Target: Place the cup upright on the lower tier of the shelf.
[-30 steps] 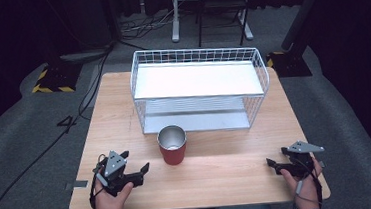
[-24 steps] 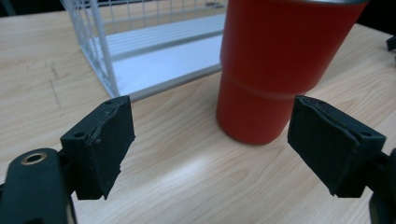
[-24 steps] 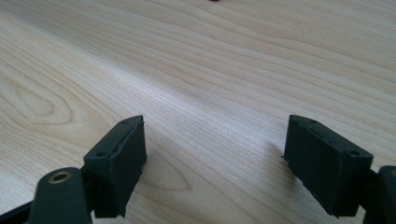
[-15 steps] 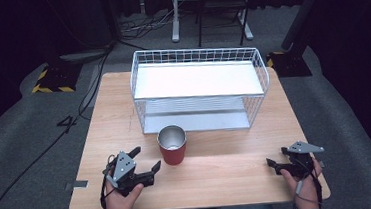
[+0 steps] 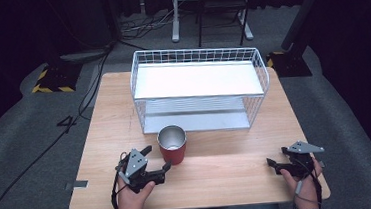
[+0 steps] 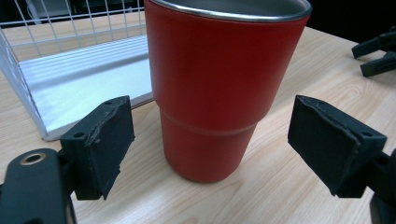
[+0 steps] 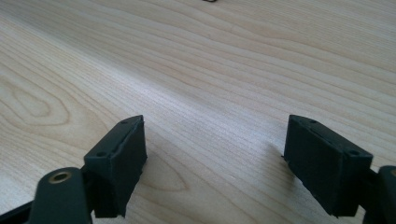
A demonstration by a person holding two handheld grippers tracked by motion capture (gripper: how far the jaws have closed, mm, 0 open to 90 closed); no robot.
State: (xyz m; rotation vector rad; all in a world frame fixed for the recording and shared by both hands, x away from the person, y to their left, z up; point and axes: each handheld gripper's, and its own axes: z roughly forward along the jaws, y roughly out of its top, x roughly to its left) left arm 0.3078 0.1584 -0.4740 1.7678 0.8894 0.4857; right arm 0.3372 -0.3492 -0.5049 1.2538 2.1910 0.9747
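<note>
Red tumbler (image 5: 172,145) stands upright on the wooden table (image 5: 228,169), near its front-centre, just in front of the wire basket (image 5: 200,91) and apart from it; its steel-lined mouth is open, and as far as the high view reaches inside it looks empty. In the left gripper view the tumbler (image 6: 219,88) rises between the two black pads, one at about eight o'clock and the other at about four o'clock from its base, with bare wood showing on each side; neither pad touches it.

Left gripper (image 5: 157,163) lies at about seven o'clock from the tumbler, jaws spread wide and pointed toward its foot; the left hand (image 5: 133,194) holds it low over the table. By my judgement the work is at its very start: the approach is nearly made, the grasp is not yet closed, and lifting and placing all remain.

Behind the tumbler, at twelve o'clock, the basket sits on the far half of the table; it carries a flat white shelf (image 5: 196,79) above and a ribbed floor below, and both levels appear bare.

Right gripper (image 5: 281,163) rests at about four o'clock from the tumbler, well apart from it, near the table's front right corner; its jaws too stand apart, with nothing but wood grain between them.
</note>
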